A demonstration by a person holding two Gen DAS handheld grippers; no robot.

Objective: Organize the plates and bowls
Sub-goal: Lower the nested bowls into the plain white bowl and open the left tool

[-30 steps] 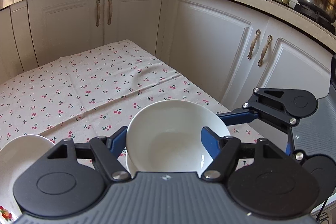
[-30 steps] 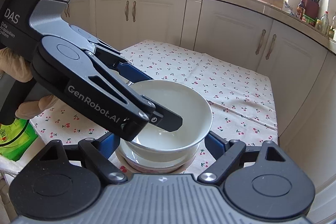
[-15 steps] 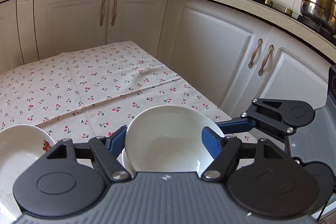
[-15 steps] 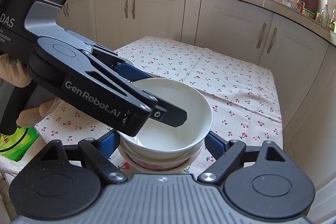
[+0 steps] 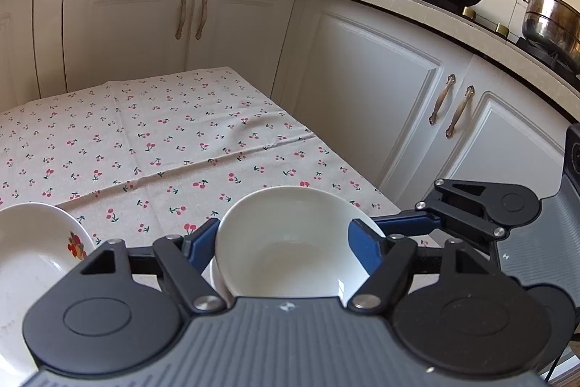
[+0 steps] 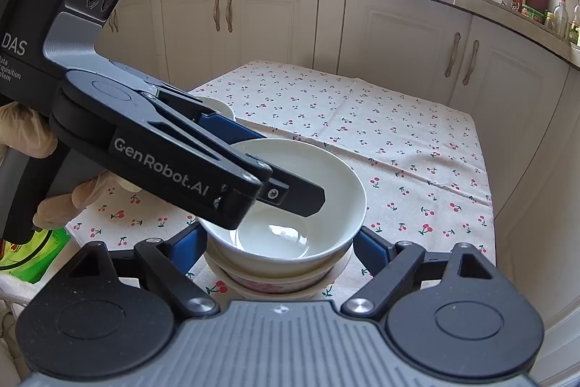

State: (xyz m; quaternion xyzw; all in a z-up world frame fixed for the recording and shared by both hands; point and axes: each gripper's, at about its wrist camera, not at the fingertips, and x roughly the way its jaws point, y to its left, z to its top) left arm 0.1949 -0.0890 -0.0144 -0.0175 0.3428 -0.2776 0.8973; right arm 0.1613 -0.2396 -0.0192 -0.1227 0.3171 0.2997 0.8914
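A plain white bowl (image 5: 290, 242) (image 6: 290, 202) sits nested on top of a stack of bowls; the lower one (image 6: 279, 281) has a red pattern. My left gripper (image 5: 286, 242) is open with its blue fingers on either side of the top bowl's rim; in the right wrist view its body (image 6: 174, 162) reaches over the bowl. My right gripper (image 6: 281, 245) is open, its blue fingers flanking the stack low down. A white plate with a fruit print (image 5: 36, 242) lies at the left, partly behind my left gripper.
The table carries a cherry-print cloth (image 5: 163, 133) (image 6: 398, 133). White cabinets (image 5: 362, 89) stand close behind and to the right. The table's near right edge (image 5: 380, 202) lies just beyond the stack. A green bag (image 6: 32, 256) sits at the lower left.
The left gripper has drawn back and tilted up a little, so the bowl sits lower in its view. The plate at the left shows more. Both grippers stay open.
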